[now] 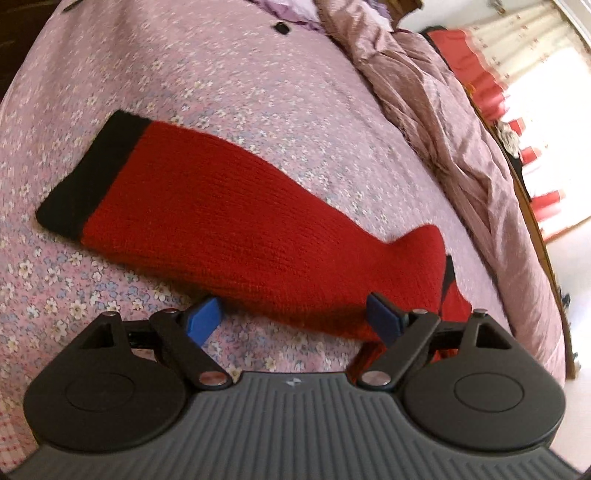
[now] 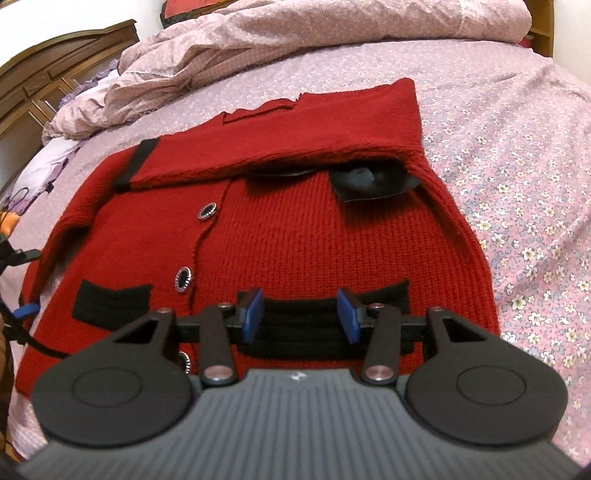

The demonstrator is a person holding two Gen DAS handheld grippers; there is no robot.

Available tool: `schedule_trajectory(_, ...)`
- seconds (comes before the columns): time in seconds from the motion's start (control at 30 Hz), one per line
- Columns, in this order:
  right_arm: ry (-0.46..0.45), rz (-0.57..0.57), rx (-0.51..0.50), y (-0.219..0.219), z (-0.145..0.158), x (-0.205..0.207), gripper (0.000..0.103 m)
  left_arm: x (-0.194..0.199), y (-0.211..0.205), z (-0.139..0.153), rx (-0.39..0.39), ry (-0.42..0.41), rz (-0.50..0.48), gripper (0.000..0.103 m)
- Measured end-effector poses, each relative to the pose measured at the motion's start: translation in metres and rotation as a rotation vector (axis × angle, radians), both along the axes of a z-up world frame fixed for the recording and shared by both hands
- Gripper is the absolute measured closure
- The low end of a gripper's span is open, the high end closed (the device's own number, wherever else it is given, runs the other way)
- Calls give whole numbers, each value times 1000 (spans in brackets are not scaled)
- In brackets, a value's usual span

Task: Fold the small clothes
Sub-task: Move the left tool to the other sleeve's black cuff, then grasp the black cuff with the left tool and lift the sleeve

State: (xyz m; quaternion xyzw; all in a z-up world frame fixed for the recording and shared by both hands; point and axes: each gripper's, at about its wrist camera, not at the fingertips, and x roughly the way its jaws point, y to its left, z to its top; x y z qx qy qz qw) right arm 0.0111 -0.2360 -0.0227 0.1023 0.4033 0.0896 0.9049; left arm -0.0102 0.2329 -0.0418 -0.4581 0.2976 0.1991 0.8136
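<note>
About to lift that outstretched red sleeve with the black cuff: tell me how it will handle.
The sleeve is chunky ribbed knit lying limp on the bedsheet, so it will probably droop either side of a pinch. The fuzzy yarn should grip the left gripper pads rather than slip. It probably drags on the cardigan it joins.

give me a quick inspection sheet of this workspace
surface: bed sheet, floral, pinkish
job's things: red cardigan lies flat, one sleeve folded across the chest; other sleeve stretched out on the sheet
clutter: small black item on the sheet; crumpled duvet
grippers: left gripper open at the sleeve's edge; right gripper open over the black hem
cables: black cable by the cardigan's edge
surroundings: wooden headboard, curtain
</note>
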Motion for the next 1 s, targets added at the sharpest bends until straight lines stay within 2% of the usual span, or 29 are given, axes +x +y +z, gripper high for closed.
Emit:
schedule_trajectory(0.2,3,-2,-4,1,0,1,56,10,10,-1,4,-21,41,19)
schedule_trajectory(0.4,-1,-5,-7,1,1,1,56,10,23,-7,17,2,66,53)
schedule_trajectory(0.47,2,-6,-6,1,0,2,56,9,28,-7,25,2,65,71)
schedule_trajectory(0.57,-1,-2,-8,2,1,1,56,10,30,6,96,-20,45,82)
schedule_trajectory(0.7,-7,-5,-5,1,2,0,56,16,33,38,214,-95,34,84)
schedule_trajectory(0.87,-17,-5,2,0,4,-3,56,30,38,80,306,-185,16,85)
schedule_trajectory(0.93,-22,-4,3,0,5,-4,56,39,35,99,362,-228,-8,85)
schedule_trajectory(1.0,-27,-3,3,0,6,-4,56,47,31,115,385,-268,-37,85)
